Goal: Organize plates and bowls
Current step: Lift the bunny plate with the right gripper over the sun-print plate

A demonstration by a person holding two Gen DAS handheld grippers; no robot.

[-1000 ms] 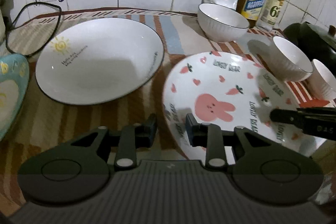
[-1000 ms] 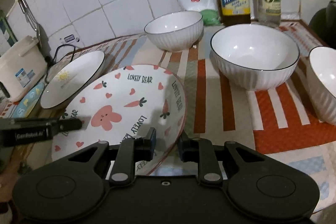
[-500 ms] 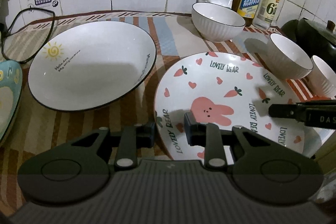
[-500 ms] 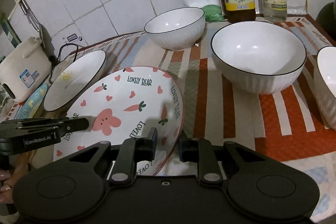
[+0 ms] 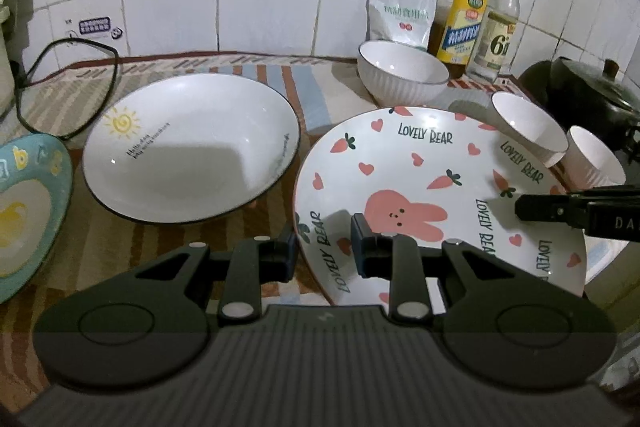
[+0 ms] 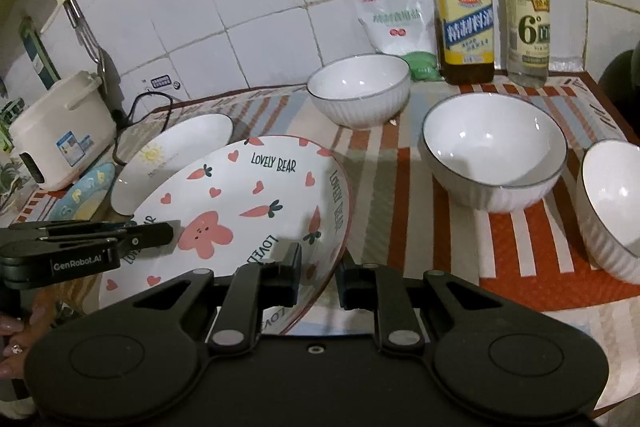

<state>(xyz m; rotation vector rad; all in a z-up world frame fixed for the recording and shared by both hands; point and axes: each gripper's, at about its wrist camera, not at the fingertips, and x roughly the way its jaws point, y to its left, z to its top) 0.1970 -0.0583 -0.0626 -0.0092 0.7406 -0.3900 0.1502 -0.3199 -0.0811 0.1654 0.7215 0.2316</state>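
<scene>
Left wrist: both tongs straddle the plate (image 5: 420, 163) rim, seemingly clamped on it.
Glazed ceramic: stiff, slippery, fragile; grip opposite rims.

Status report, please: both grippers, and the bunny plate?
Left gripper and right gripper both clamp the bunny plate rim. Plate lifted. White sun plate beside.

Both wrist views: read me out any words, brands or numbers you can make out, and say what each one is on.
"LOVELY BEAR": bunny plate
"GenRobot.AI": left gripper
"6°": clear bottle
"DA", cut off: right gripper
Yellow-label bottle, white pouch, sun plate: print unreadable.
</scene>
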